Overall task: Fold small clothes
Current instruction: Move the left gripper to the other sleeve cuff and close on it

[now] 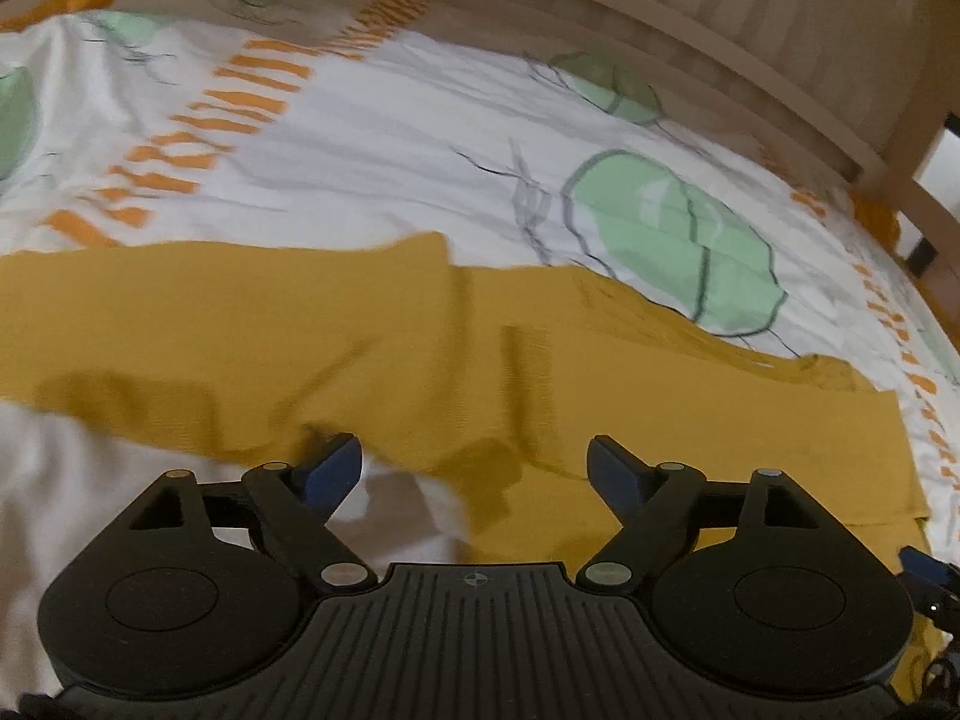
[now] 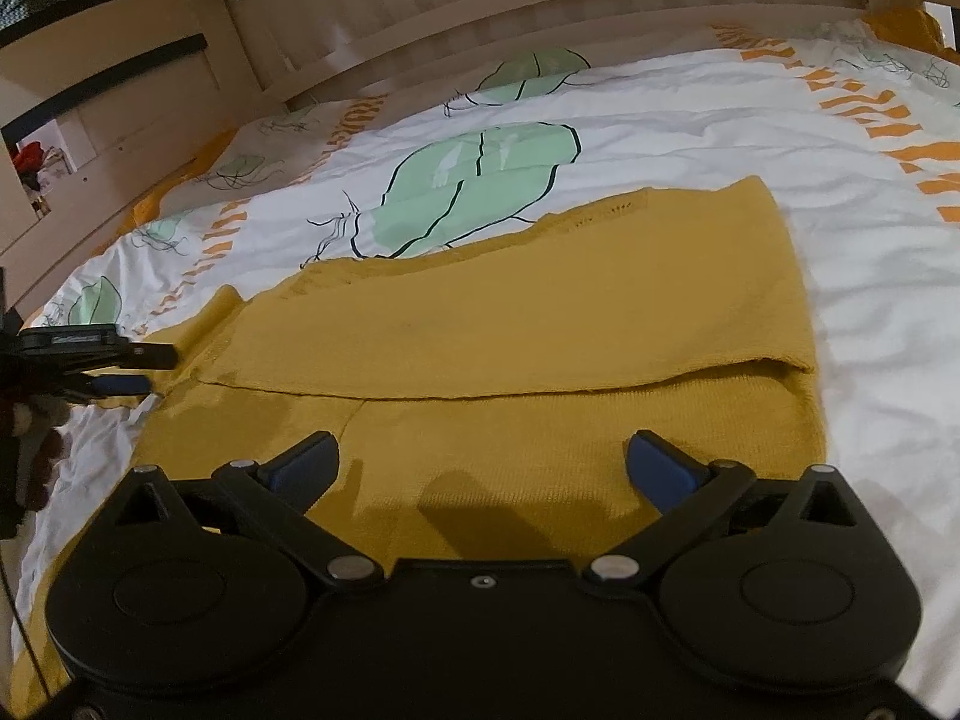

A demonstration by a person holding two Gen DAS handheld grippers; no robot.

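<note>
Bedsheet (image 2: 690, 120) with green and orange print, wooden rail behind. Left gripper (image 1: 474, 468): fingers spread, nothing between them, over the near edge of the mustard garment (image 1: 300, 336). Right gripper (image 2: 480, 462): fingers likewise spread, empty, above the garment's folded lower part.

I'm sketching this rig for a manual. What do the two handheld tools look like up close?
Both match: the left tool and right tool have black plastic bodies, two round housings, angled linkage arms with silver pivot pins, and blue fingers. The left one's centre plate is ribbed.
</note>
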